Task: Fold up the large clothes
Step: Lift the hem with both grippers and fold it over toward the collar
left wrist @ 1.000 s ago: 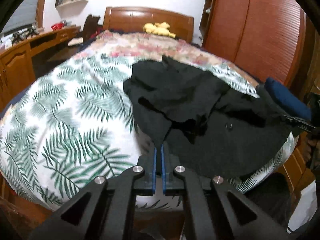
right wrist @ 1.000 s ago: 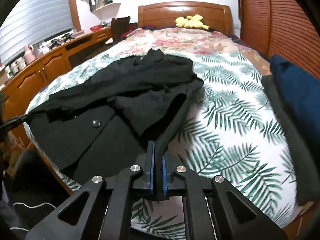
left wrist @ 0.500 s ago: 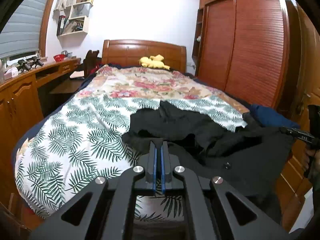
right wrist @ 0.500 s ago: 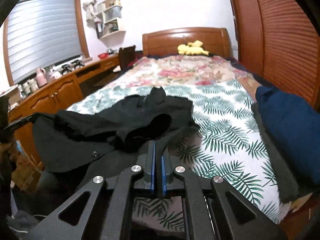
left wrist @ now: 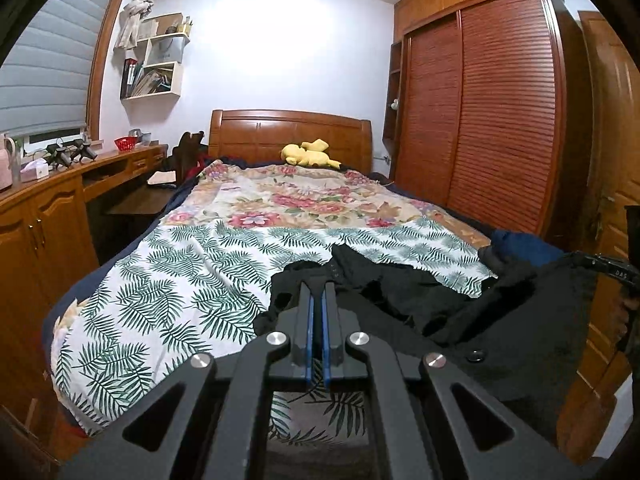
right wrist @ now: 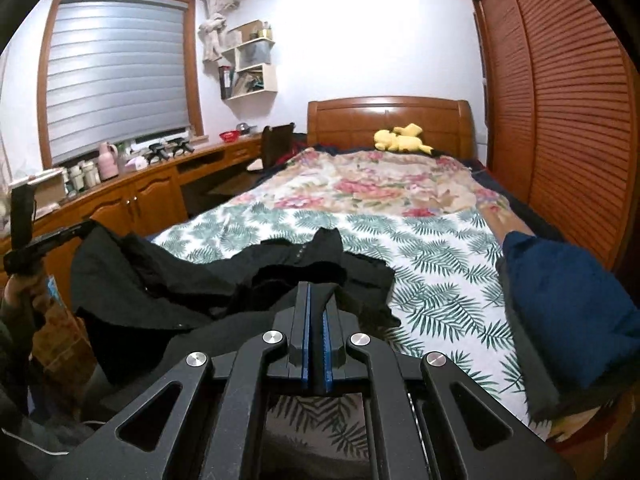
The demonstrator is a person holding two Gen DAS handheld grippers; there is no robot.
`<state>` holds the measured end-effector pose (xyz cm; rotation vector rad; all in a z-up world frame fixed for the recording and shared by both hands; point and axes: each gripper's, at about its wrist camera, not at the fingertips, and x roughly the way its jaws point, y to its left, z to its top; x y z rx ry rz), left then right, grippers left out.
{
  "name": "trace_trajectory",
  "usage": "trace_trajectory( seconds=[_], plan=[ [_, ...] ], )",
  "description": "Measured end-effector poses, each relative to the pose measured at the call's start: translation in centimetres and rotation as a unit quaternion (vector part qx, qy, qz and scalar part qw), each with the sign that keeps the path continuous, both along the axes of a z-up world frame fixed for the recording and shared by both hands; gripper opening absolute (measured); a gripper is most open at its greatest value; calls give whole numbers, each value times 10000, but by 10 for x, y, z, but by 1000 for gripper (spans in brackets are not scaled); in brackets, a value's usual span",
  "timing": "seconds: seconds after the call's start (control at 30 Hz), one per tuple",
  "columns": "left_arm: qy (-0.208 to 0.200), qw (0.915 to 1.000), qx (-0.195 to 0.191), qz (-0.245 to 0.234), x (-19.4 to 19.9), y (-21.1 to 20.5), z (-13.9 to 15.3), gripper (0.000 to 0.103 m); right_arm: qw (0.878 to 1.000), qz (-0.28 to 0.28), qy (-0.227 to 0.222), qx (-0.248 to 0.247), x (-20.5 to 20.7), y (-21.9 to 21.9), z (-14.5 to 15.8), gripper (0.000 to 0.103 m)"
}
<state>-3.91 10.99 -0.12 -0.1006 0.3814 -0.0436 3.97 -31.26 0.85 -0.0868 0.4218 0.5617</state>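
- Left gripper (left wrist: 317, 300): jaws together, blue pads clamped on a thin edge of the black garment (left wrist: 520, 320).
- Just ahead of those jaws: bunched black folds with a row of small buttons; to their right, cloth stretched taut across to the other gripper at the frame edge.
- Right gripper (right wrist: 316, 300): jaws together, pinching a dark strip of the same garment between the pads.
- Left of the right jaws: garment hanging off the bed's foot edge, one button visible low down, possibly a coat front.
- Beyond both jaws: leaf-print sheet (right wrist: 432, 264), then floral quilt (left wrist: 304, 196).
- Right of the right jaws: folded blue cloth (right wrist: 568, 312) at the mattress edge.
- Far ahead: yellow plush toy (left wrist: 308, 154) against the headboard (right wrist: 388, 116).
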Motion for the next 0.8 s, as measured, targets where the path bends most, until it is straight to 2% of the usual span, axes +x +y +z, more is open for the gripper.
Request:
trace_trajectory(
  seconds=[0.17,0.27,0.4,0.5,0.7,0.8],
  plan=[
    [310,9995,90,44,36,3,-25,1,9996,33,258,-144,22,5,-28,2],
    [455,9989,58,57,68,5,-36,1,9986,70,472,-223,51,9,-52,2],
    [473,9987,160,89,111,3,-37,1,9977,10,621,-263,102,17,-73,2],
    [398,9991,91,105,143,6,-30,1,9980,-7,577,-270,133,25,-74,2],
    [250,9977,581,234,212,4,-10,1,9987,-247,250,-375,205,43,-51,2],
    [228,9968,708,308,245,11,0,1,9977,-477,139,-467,254,54,-39,2]
  ],
)
